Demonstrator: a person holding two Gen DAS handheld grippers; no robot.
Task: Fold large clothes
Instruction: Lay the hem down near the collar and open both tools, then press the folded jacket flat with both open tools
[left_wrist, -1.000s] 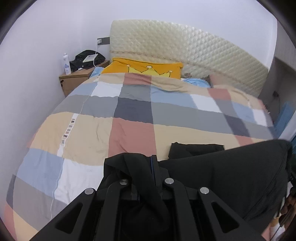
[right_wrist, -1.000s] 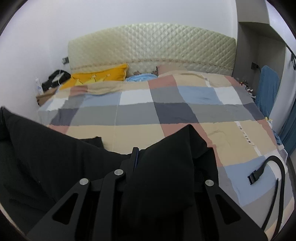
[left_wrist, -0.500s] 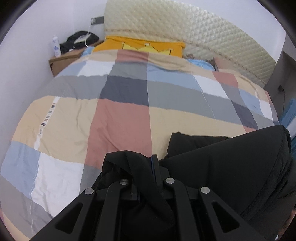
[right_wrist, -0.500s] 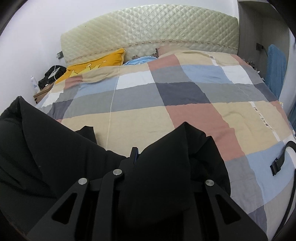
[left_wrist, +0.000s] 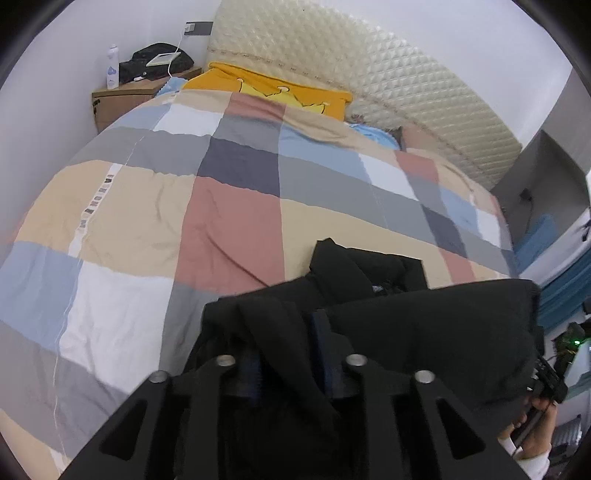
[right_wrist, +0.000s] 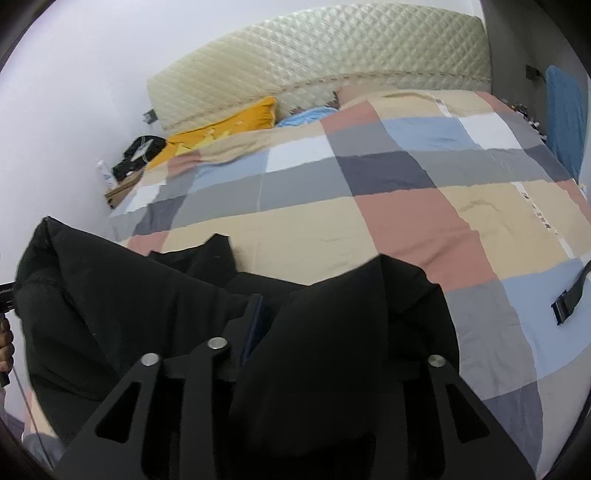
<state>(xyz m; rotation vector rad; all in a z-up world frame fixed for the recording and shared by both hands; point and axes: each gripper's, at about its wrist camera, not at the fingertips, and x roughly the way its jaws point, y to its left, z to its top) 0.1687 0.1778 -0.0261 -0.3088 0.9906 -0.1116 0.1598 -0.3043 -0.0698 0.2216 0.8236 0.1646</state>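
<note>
Both claws pinch the black garment (left_wrist: 424, 332): left claw (left_wrist: 288, 343) and right claw (right_wrist: 295, 332) each clamp a bunched edge, cloth stretched between. Versus a second ago, the cameras have tipped toward the bed (left_wrist: 229, 229); garment's far part now rests near the foot edge. Judged: laying-out underway.

Broad stretch of checked duvet (left_wrist: 229, 221) lay open ahead, black garment (left_wrist: 424, 332) bunched over the near edge, black strap (right_wrist: 570, 295) lay at right, yellow pillow (left_wrist: 280, 92) and nightstand (left_wrist: 122, 99) far back.
</note>
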